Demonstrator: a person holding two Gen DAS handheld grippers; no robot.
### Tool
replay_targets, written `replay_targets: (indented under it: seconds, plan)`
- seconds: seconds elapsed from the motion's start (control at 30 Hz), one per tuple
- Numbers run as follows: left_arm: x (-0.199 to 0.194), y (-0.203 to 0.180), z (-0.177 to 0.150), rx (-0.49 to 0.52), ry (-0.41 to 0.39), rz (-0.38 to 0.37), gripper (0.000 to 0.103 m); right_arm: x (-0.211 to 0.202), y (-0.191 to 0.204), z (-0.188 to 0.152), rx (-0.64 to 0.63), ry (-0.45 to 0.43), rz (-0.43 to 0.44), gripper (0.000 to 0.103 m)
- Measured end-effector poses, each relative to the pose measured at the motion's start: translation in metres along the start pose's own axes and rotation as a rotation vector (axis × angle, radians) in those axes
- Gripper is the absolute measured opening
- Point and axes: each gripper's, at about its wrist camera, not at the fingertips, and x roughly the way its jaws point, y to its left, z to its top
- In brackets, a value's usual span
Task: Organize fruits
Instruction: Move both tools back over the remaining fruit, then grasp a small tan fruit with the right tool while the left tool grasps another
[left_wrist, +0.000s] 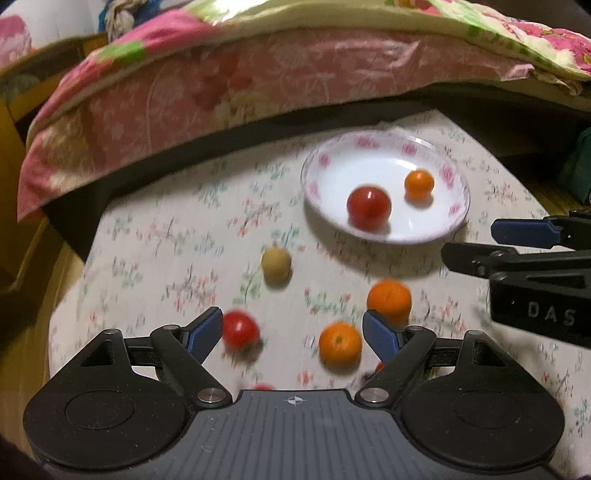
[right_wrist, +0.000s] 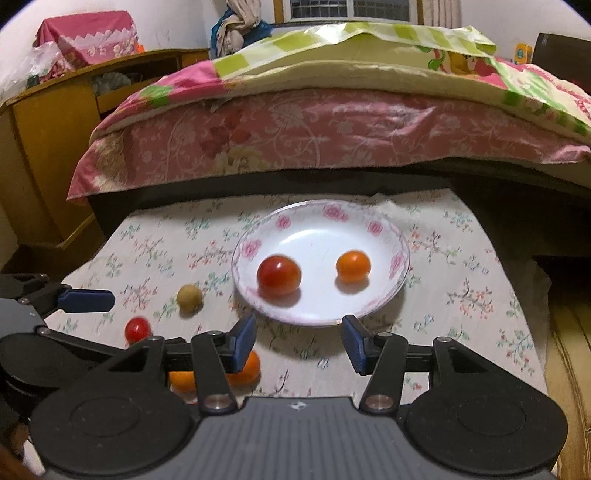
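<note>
A white plate with pink flowers (left_wrist: 458, 206) (right_wrist: 397, 266) sits on the floral cloth and holds a red tomato (left_wrist: 368, 207) (right_wrist: 279, 276) and a small orange (left_wrist: 419, 184) (right_wrist: 352, 266). On the cloth lie a tan round fruit (left_wrist: 276, 263) (right_wrist: 189, 296), a red tomato (left_wrist: 241, 329) (right_wrist: 137, 329) and two oranges (left_wrist: 389, 300) (left_wrist: 340, 343) (right_wrist: 245, 369) (right_wrist: 181, 380). My left gripper (left_wrist: 293, 330) is open and empty above the loose tomato and oranges. My right gripper (right_wrist: 299, 341) is open and empty just before the plate's near rim.
A bed with a pink floral quilt (right_wrist: 332, 129) runs along the far edge of the cloth-covered surface (right_wrist: 480, 295). A wooden cabinet (right_wrist: 44, 147) stands at the left. The right gripper shows at the right edge of the left wrist view (left_wrist: 517, 251).
</note>
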Motion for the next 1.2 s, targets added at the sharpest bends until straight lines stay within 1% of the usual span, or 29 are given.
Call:
replay_targets:
  seconds: [0.3,0.4,0.7,0.87,0.97,1.13,1.2]
  plan:
    - [-0.020,0.014,-0.041,0.003,0.052,-0.012,0.087,-0.005,0.008,-0.025,-0.036,0.075,0.033,0.050]
    - [-0.024,0.018,-0.051,-0.009,0.068,-0.024,0.087,-0.004,0.013,-0.034,-0.073,0.095,0.043,0.050]
    - [-0.020,0.011,-0.058,0.021,0.072,-0.070,0.087,0.007,0.026,-0.044,-0.163,0.146,0.059,0.050]
    - [-0.013,0.006,-0.061,0.040,0.089,-0.087,0.087,0.016,0.032,-0.049,-0.213,0.176,0.086,0.049]
    - [-0.010,0.005,-0.061,0.040,0.089,-0.096,0.087,0.020,0.033,-0.050,-0.233,0.171,0.090,0.049]
    - [-0.005,0.002,-0.061,0.051,0.087,-0.105,0.087,0.031,0.029,-0.048,-0.227,0.188,0.085,0.044]
    - [-0.002,0.001,-0.061,0.056,0.091,-0.106,0.086,0.035,0.030,-0.050,-0.244,0.195,0.079,0.043]
